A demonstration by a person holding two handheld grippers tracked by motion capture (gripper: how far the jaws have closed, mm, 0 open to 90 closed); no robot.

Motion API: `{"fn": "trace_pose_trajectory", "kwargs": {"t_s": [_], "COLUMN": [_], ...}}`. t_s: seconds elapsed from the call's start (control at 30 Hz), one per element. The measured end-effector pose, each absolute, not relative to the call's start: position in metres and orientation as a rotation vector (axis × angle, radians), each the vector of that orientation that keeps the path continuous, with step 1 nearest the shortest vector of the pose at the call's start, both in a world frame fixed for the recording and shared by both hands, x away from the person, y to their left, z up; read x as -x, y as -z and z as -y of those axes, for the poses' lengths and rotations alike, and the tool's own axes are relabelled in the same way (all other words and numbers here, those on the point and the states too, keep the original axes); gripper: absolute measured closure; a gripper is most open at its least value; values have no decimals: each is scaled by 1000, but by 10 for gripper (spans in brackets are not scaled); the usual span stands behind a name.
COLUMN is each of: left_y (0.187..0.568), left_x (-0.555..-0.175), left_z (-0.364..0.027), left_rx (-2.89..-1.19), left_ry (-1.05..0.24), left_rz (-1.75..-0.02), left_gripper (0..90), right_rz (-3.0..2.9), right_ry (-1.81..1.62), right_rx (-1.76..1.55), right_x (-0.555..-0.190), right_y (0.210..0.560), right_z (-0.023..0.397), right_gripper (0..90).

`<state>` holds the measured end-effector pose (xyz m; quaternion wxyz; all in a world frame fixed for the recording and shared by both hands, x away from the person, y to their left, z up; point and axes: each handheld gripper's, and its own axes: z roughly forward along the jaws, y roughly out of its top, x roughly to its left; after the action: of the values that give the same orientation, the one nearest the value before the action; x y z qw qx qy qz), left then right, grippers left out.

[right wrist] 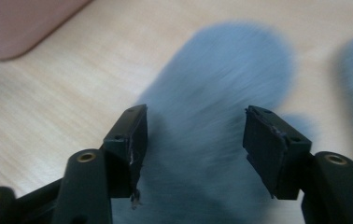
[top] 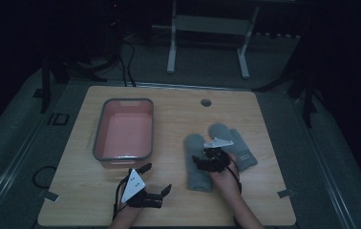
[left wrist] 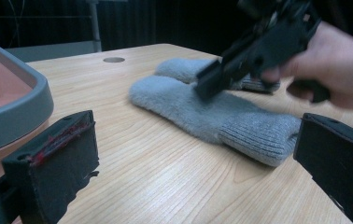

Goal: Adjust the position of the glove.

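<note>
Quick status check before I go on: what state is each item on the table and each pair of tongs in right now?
Pink tub: upright, empty.
Nearer grey mitten: flat on the table, ungripped.
Farther grey mitten: flat on the table, beside the first.
Left tongs: open, holding nothing, near the tub.
Right tongs: open, poised over the nearer mitten.

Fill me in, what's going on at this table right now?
A person holds a gripper in each hand at a wooden table. The right gripper is open, its jaws on either side of the nearer of two grey mittens, not closed on it; that view is motion-blurred. The other mitten lies just beyond. The left gripper is open and empty, near the table's front edge beside an empty pink bin.
</note>
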<state>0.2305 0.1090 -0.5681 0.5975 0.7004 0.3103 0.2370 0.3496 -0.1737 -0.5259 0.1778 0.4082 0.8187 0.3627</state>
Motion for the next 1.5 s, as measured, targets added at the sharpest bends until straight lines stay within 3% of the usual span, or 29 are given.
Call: {"fn": "trace_pose_trajectory", "kwargs": {"t_s": [0.3, 0.53, 1.07, 1.37, 1.5], "left_y": [568, 568, 568, 568, 568], "left_x": [-231, -231, -231, -231, -231], "left_z": [-109, -109, -109, -109, -109], "left_rx": [-1623, -1621, -1622, -1622, -1620], "left_ry": [-548, -545, -545, -546, -547], "left_rz": [-725, -726, -726, -727, -730], "left_gripper": [1, 1, 1, 1, 1], "right_rz": [-2203, -2235, -2335, -2337, -2348], "right_ry": [-977, -959, -897, -885, -903], "right_rx": [-1137, -1137, -1178, -1129, -1112], "right_x": [-376, -400, -416, -406, -403], "right_y": [495, 503, 541, 548, 549], "right_z": [242, 275, 282, 278, 279], "right_gripper": [428, 424, 388, 464, 545]}}
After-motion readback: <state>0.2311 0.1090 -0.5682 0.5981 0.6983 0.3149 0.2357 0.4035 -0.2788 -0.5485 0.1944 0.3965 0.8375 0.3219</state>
